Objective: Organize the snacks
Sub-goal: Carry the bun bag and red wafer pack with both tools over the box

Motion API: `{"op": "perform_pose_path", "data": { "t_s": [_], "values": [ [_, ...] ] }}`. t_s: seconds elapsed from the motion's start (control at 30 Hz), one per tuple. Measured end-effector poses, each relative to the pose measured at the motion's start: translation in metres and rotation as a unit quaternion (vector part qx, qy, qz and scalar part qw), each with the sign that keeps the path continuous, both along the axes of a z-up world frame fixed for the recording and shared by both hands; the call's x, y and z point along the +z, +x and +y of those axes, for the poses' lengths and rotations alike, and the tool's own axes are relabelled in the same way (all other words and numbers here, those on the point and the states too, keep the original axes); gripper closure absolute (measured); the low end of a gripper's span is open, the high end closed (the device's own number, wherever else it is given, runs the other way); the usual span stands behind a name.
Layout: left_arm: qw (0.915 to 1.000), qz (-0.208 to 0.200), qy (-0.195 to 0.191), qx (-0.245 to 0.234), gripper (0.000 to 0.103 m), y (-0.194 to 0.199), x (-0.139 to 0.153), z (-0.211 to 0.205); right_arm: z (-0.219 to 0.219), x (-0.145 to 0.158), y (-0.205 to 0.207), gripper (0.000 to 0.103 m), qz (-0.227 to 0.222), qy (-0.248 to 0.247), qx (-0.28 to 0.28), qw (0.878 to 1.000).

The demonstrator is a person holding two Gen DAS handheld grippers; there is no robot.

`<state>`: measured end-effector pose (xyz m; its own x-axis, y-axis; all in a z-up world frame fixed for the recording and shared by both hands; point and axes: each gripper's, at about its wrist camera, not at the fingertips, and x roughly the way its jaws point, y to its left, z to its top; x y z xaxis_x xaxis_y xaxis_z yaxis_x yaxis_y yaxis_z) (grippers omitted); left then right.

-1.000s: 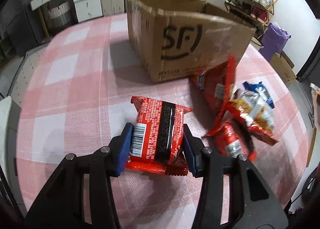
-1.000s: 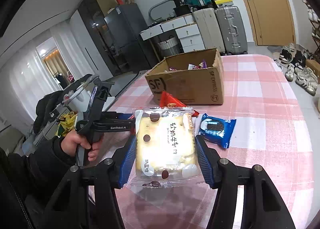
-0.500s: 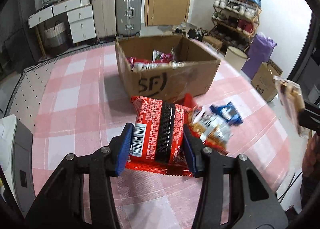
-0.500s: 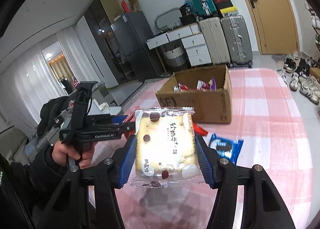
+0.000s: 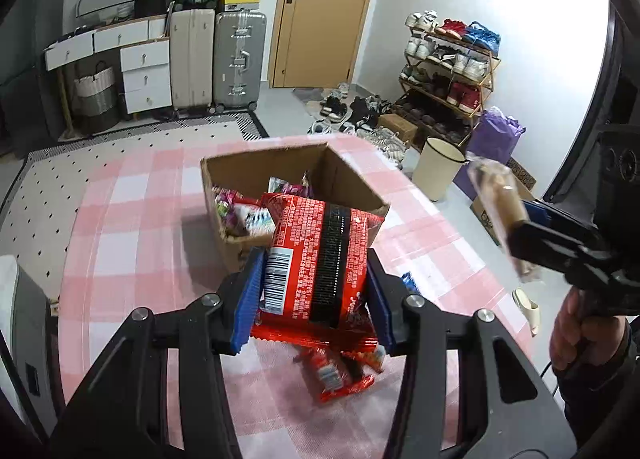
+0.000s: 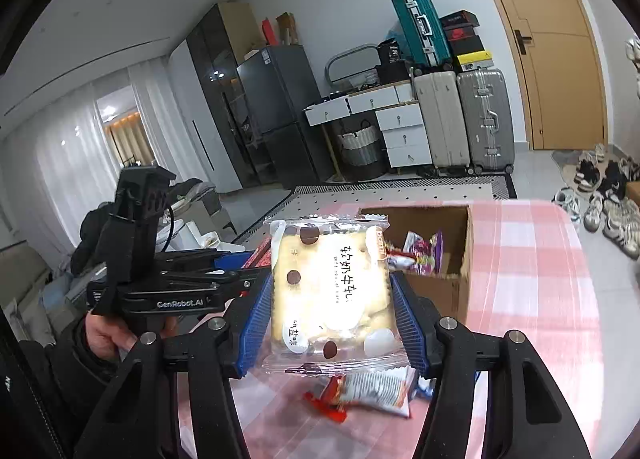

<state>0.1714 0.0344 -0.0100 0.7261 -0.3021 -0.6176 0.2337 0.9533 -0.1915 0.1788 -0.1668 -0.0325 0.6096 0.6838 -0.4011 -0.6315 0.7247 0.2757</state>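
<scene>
A: Which step is in hand?

B: Carrying. The left tongs (image 5: pixel 316 291) pinch a red snack packet (image 5: pixel 320 255); the right tongs (image 6: pixel 330 309) pinch a clear biscuit packet (image 6: pixel 330 291). Both packets are held above the tabletop (image 5: pixel 132 219), on the near side of the open cardboard box (image 5: pixel 248 171).

A: Orientation?

B: Each packet's long axis runs along the tongs, far end toward the box.

A: Next move?

B: Probably bring each packet over the box opening, then release. Loose packets (image 6: pixel 368 389) lie near the box.
</scene>
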Motion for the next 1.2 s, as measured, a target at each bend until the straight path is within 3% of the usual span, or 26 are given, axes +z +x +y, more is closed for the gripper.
{"op": "perform_pose_path", "data": {
  "t_s": [0.33,0.63,0.93,1.2],
  "values": [
    [0.9988,-0.021,-0.043,0.012,0.058,0.030,0.057,0.004,0.018,0.041,0.041,0.045,-0.032,-0.024,0.011,0.999],
    [0.9980,-0.017,-0.057,0.020,0.058,0.067,0.087,0.005,0.023,0.067,0.086,0.045,-0.028,-0.021,0.001,0.999],
    [0.9982,0.003,-0.049,0.034,0.058,0.120,0.090,0.012,0.027,0.074,0.132,0.044,-0.012,-0.028,-0.011,0.999],
    [0.9972,0.037,-0.053,0.037,0.058,0.167,0.060,0.019,0.043,0.049,0.170,0.044,0.015,-0.040,-0.011,0.999]
  ]
}}
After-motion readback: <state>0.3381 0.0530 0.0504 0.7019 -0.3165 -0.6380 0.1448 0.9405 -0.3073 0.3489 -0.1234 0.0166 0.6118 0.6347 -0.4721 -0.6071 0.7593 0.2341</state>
